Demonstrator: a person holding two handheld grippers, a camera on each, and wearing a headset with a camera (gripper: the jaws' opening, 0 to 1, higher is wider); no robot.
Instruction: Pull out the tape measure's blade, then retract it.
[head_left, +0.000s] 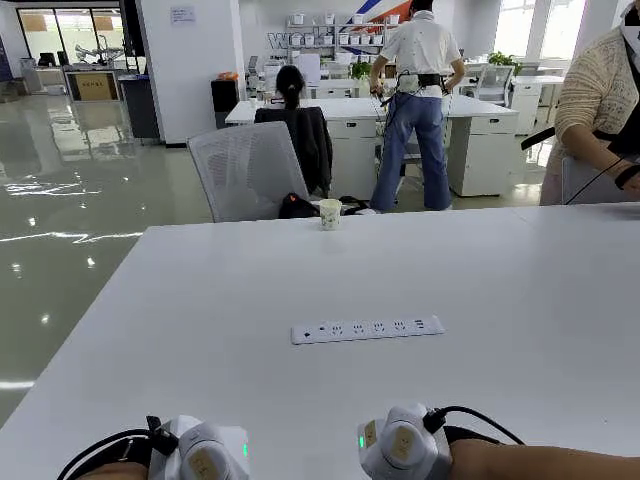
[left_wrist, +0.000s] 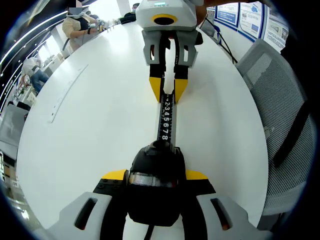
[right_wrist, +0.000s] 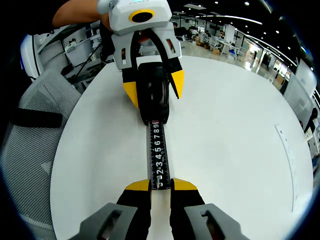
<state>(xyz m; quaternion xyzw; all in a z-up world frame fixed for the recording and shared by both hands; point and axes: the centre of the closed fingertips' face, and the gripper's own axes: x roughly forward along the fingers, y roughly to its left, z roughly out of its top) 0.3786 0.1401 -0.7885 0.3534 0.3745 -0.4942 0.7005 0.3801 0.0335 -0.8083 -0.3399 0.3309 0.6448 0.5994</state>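
A black tape measure case (left_wrist: 152, 180) sits between the jaws of my left gripper (left_wrist: 155, 175), which is shut on it. Its black blade (left_wrist: 165, 120) with white numbers runs a short way along the white table to my right gripper (left_wrist: 168, 95). In the right gripper view, my right gripper (right_wrist: 161, 186) is shut on the blade's tip, and the blade (right_wrist: 157, 150) leads back to the case (right_wrist: 152, 97) in the left gripper (right_wrist: 152, 92). About ten units of blade are out. In the head view, the two grippers' backs (head_left: 205, 450) (head_left: 405, 445) sit at the table's near edge.
A white power strip (head_left: 368, 328) lies mid-table on the white table (head_left: 300, 270), and a paper cup (head_left: 330, 213) stands at the far edge. Mesh chairs stand by the table. People work at desks beyond it.
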